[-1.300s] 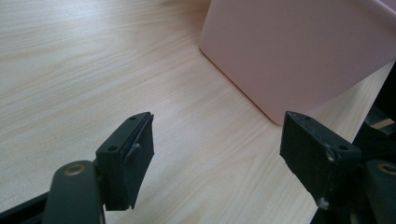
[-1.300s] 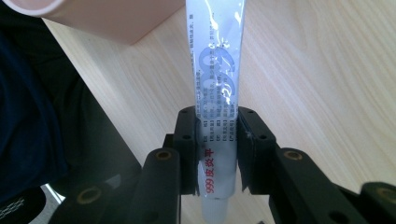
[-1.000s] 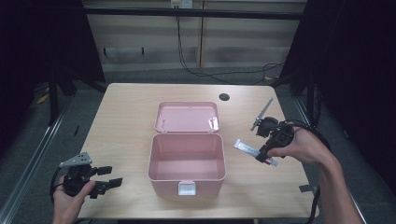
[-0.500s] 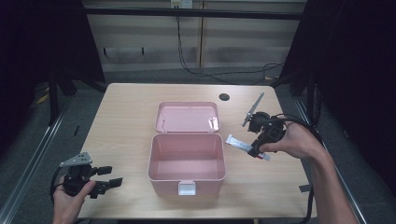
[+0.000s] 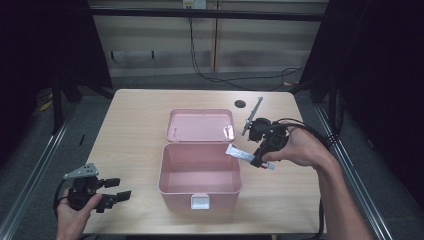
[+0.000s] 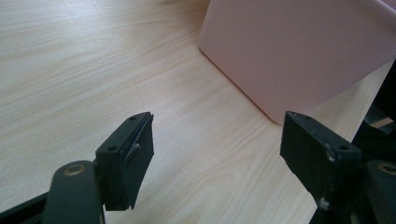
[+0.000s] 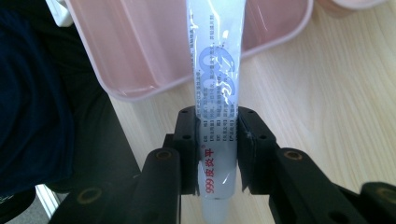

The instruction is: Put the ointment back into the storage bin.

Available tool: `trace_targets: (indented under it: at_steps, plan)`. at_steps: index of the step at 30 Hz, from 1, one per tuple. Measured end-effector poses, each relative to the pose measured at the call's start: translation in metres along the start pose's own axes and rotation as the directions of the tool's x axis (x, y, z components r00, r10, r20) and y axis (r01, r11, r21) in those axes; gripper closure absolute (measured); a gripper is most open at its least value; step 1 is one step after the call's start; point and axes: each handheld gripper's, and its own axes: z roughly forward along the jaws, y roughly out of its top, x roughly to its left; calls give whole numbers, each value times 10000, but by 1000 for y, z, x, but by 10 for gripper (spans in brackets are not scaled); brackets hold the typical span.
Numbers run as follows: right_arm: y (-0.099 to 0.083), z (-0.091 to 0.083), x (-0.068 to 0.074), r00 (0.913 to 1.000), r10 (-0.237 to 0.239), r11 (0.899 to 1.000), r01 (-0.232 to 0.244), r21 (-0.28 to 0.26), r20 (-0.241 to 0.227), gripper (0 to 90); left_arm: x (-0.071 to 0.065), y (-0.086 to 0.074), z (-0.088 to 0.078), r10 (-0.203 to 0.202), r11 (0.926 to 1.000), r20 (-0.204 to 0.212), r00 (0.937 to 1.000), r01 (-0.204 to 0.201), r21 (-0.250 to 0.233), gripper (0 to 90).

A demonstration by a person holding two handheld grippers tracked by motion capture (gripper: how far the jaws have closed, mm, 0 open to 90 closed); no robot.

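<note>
Your right tongs [image 5: 258, 159], clenched on the white ointment tube [image 5: 240, 153], have carried it leftward to the right rim of the open pink box [image 5: 200, 186], so dropping it in looks near. The tube lies roughly level, pointing left over the box. Your left tongs [image 5: 114, 189] rest released on the table [image 5: 135, 125].

A pale wood-grain desk [image 5: 135, 130] stands in the middle of a dim space, its grain plain in the left gripper view [image 6: 93, 70]. Near its far edge, right of centre, lies a small dark round spot [image 5: 240, 104]. Beyond the far edge, black cables [image 5: 225, 79] loop over the grey floor [image 5: 150, 82] before beige wall panels [image 5: 150, 45], with a dark bar [image 5: 200, 13] running across above them. A metal rail [image 5: 37, 172] runs along the floor left of the desk.
</note>
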Motion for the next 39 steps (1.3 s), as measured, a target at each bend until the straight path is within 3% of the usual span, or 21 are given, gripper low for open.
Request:
trace_targets:
  at_steps: [13, 26, 39]
  plan:
    - [33, 11, 17, 9969, -769, 9969, 772, 153, -157, 715, 1, 0, -1, 65, 10000, -8, 10000, -65, 15, 251]
    - [67, 33, 32, 9842, -1705, 9837, 1729, 504, -480, 714, 0, 0, -2, 45, 9999, 61, 10000, -44, -126, 246]
    - [90, 60, 43, 9697, -2241, 9706, 2310, 671, -969, 714, 0, 0, -3, 67, 9998, 18, 10000, -66, -191, 247]
